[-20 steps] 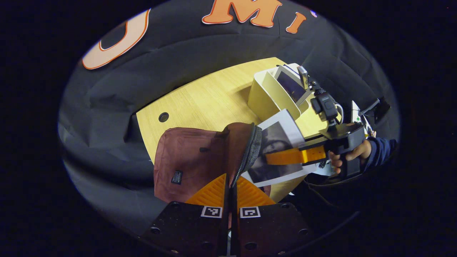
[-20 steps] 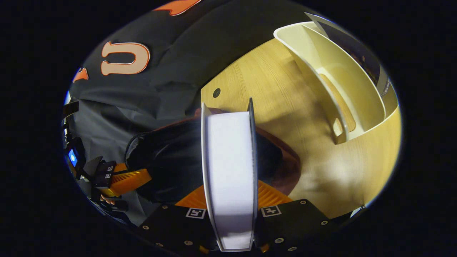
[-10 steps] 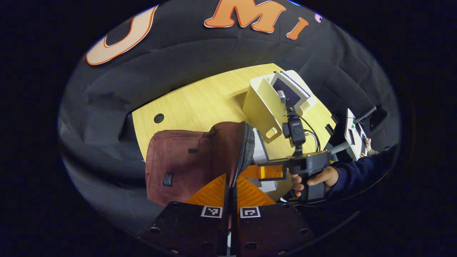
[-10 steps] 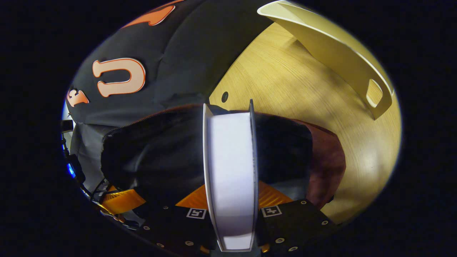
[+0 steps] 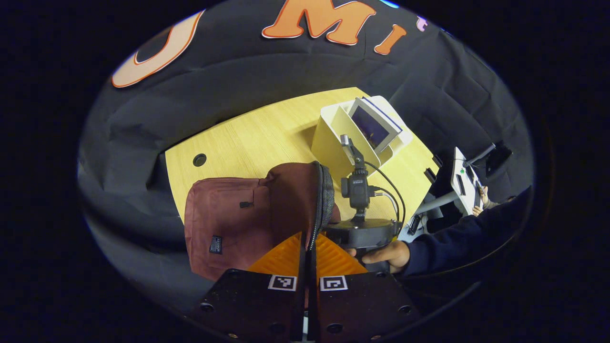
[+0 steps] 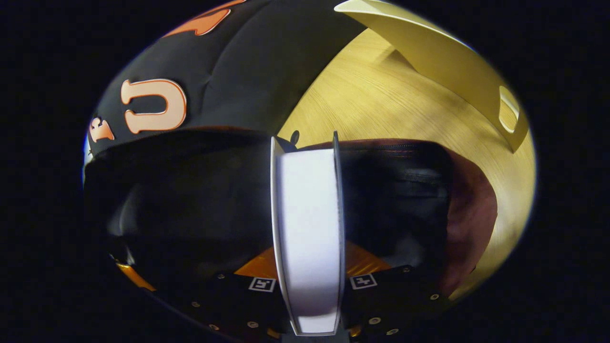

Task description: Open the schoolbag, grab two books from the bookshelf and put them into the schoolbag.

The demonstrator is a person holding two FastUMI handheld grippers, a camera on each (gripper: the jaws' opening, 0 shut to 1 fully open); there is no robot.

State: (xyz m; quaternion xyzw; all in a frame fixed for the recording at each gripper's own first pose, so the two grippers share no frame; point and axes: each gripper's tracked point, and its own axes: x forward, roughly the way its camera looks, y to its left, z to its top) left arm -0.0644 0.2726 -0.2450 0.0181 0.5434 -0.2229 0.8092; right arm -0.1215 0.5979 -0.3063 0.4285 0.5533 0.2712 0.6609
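The maroon schoolbag [image 5: 228,219] lies on the wooden table [image 5: 257,138] with its mouth held apart. My left gripper [image 5: 308,240] is shut on the bag's zipper edge [image 5: 324,200]. In the right gripper view, a white book [image 6: 307,224] stands edge-on between the fingers of my right gripper [image 6: 307,259], which is shut on it. The book's far end sits inside the bag's dark opening [image 6: 190,205]. In the left gripper view, a hand [image 5: 388,252] holds the right gripper's body [image 5: 362,231] at the bag's mouth, its fingers hidden by the flap. A cream bookshelf [image 5: 329,138] holds another book [image 5: 374,126].
The bookshelf's side wall [image 6: 438,57] rises at the top right of the right gripper view, beyond the bag's maroon rim [image 6: 469,205]. A cable hole [image 5: 199,159] marks the table's far left. A person's dark sleeve [image 5: 457,243] reaches in from the right, by a stand with devices [image 5: 464,178].
My right gripper has carried the white book from beside the bag into its opening; the book is now hidden behind the flap in the left gripper view. My left gripper kept its hold.
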